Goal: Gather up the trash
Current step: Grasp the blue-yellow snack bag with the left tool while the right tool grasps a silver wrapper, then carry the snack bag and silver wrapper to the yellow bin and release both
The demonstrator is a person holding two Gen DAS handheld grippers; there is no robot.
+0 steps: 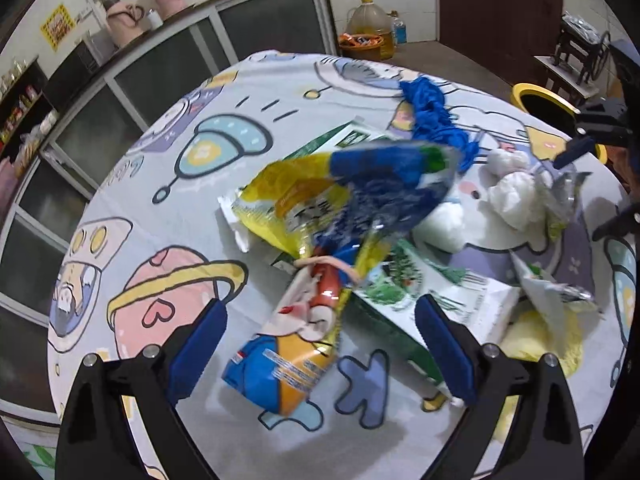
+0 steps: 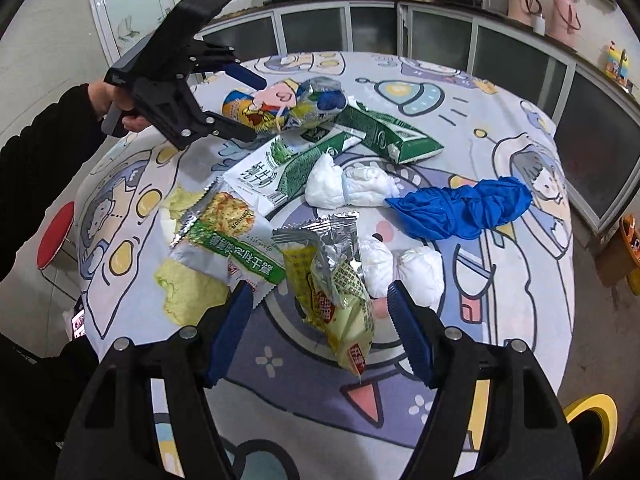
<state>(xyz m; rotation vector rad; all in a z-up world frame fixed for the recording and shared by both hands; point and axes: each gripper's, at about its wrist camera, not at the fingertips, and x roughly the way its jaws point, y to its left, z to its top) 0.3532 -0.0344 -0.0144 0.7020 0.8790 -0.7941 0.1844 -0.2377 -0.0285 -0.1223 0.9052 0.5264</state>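
Trash litters the cartoon-print counter: a yellow snack wrapper lies between the wide-open fingers of the right tool, untouched; the left tool, equally open and empty, hovers over a knotted blue-yellow snack bag; crumpled tissues and a blue cloth lie beyond.

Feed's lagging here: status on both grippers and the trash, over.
Left gripper open above colourful snack bag. Right gripper open over yellow wrapper. Nothing held. Bin beyond table edge, clear.

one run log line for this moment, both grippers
left gripper: open over tied snack bag | right gripper: open over yellow wrapper | nothing held
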